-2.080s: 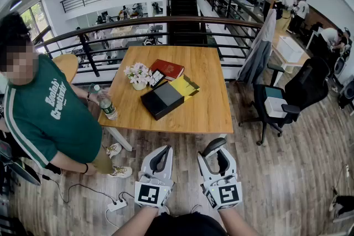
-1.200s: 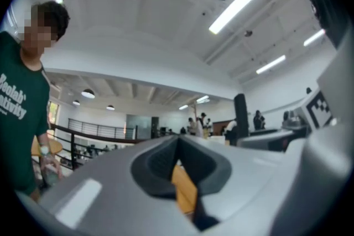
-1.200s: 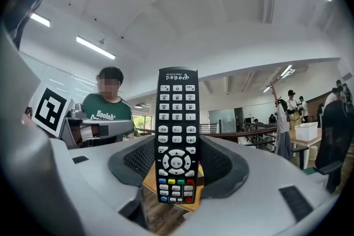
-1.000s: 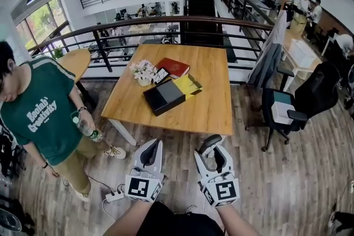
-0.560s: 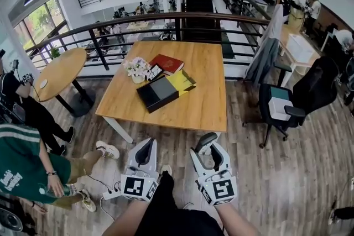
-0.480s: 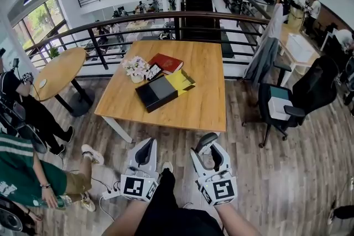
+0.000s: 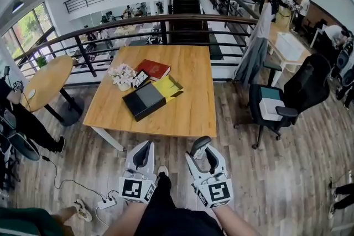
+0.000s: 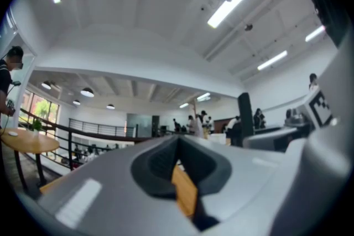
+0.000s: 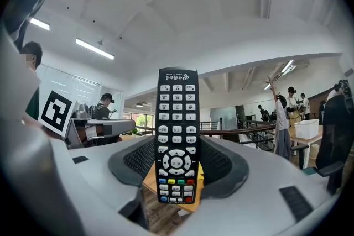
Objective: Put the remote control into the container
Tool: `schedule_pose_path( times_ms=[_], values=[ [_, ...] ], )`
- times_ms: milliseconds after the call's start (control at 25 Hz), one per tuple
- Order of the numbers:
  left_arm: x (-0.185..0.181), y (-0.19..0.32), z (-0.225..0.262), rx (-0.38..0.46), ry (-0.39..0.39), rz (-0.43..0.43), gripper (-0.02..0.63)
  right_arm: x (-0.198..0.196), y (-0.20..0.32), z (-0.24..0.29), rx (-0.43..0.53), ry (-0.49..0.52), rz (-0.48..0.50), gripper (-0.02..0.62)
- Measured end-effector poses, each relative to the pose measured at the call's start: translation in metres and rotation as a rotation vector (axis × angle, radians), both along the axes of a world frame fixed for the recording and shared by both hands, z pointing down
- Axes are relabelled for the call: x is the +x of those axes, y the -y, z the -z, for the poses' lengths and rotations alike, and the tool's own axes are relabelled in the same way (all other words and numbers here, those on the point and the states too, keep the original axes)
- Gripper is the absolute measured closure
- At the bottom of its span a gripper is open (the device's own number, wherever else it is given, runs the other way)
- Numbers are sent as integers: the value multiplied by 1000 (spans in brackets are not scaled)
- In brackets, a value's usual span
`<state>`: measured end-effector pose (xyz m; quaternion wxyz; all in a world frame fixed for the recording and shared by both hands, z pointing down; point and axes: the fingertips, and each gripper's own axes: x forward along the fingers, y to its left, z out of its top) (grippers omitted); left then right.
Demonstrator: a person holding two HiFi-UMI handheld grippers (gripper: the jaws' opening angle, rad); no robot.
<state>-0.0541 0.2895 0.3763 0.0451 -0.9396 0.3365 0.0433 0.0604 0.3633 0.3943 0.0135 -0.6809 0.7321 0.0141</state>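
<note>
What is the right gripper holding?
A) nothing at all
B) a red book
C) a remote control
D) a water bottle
C: in the right gripper view, a black remote control with rows of buttons stands upright, clamped between the two jaws of the right gripper.

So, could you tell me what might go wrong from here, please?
The right claw grips the remote control only near its lower end, so it could tilt or slip. The container sits close beside flowers, which might get knocked. A power strip lies by the feet: a trip hazard.
</note>
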Motion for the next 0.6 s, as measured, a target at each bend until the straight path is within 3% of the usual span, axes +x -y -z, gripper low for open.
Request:
schedule_pose_path(
  times_ms=[280, 600],
  values=[
    [22, 49, -19, -16, 7, -26, 611, 17, 47, -9, -19, -13, -18, 344],
    [39, 149, -31, -84, -8, -44, 611, 29, 153, -15, -87, -24, -24, 344]
  ],
)
